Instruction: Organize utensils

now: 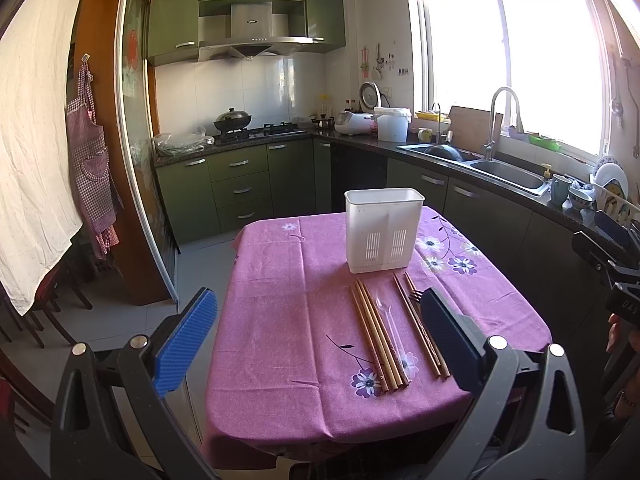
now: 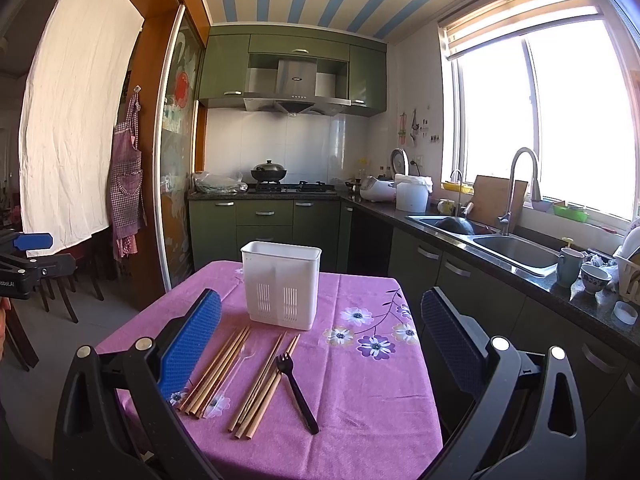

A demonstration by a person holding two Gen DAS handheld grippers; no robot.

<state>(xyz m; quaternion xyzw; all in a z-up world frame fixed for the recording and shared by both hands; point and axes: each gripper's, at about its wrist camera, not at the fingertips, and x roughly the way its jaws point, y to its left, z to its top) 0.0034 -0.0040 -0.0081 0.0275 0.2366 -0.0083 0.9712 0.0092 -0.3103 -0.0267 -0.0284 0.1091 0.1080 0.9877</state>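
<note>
Both tongs released, clutching nothing, hovering above the near edge of the table. Left gripper (image 1: 318, 340) wide open at lower centre of its own view, blue fingers (image 1: 188, 344) spread to either side of the utensils. Right gripper (image 2: 320, 344) equally wide open at lower centre of its view, one blue pad overlapping the table's left side, the other off past the right edge.

White utensil holder (image 2: 281, 285) upright near the middle of the purple flowered tablecloth (image 2: 360, 392), two slotted compartments facing the cameras, just beyond the utensils and apart from them. Laid flat in front of it, roughly side by side, handles toward the near edge: a bundle of wooden chopsticks (image 2: 218, 372) at lower left of the right wrist view, a clear plastic spoon (image 2: 236, 368) just beside them, a second bundle of chopsticks (image 2: 264, 388) near centre, then a black plastic fork (image 2: 296, 390) touching or nearly touching that bundle, tines toward the holder. Same row at lower centre of the left wrist view, fork mostly hidden behind the right-hand finger there.

Sink (image 2: 516, 250) and faucet (image 2: 520, 184) at right under the bright window
</note>
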